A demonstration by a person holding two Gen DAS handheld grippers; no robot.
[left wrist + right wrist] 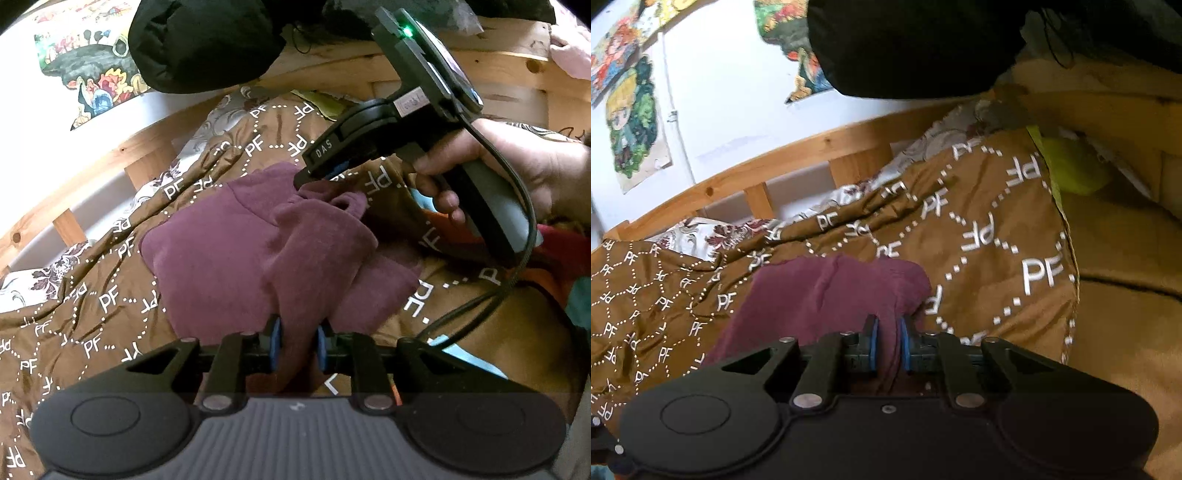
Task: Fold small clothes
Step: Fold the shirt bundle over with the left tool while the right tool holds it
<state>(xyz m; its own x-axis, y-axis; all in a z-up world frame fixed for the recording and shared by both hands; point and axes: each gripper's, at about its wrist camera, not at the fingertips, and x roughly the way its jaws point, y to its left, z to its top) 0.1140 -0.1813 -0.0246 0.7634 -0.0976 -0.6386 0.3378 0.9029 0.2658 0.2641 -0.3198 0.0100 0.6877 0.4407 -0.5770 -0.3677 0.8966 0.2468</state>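
**Both grippers on the maroon cloth, one fold still to carry over**

We have the maroon garment (207, 258) lying on the brown bedspread (92, 306) printed with white "PF" letters, and we hold it at two places. Our left gripper (297, 345) is clamped on a bunched edge of the cloth at the near side; its blue pads (275, 345) press fabric between them. Our right gripper (301, 181), seen from the left wrist camera, meets the far edge of the same raised flap; from its own camera its pads (873, 345) are likewise closed on maroon fabric.

The relation that matters: the lifted strip runs between our two grippers, near to far, while the flat body of the garment spreads away to the left of that line. We judge the fold must be carried leftward over that body.

Around us stand the wooden bed rail (110, 162), a black bundle (207, 40) above, and colourful clothes (569, 258) at the right. Nothing lies on the flat part.
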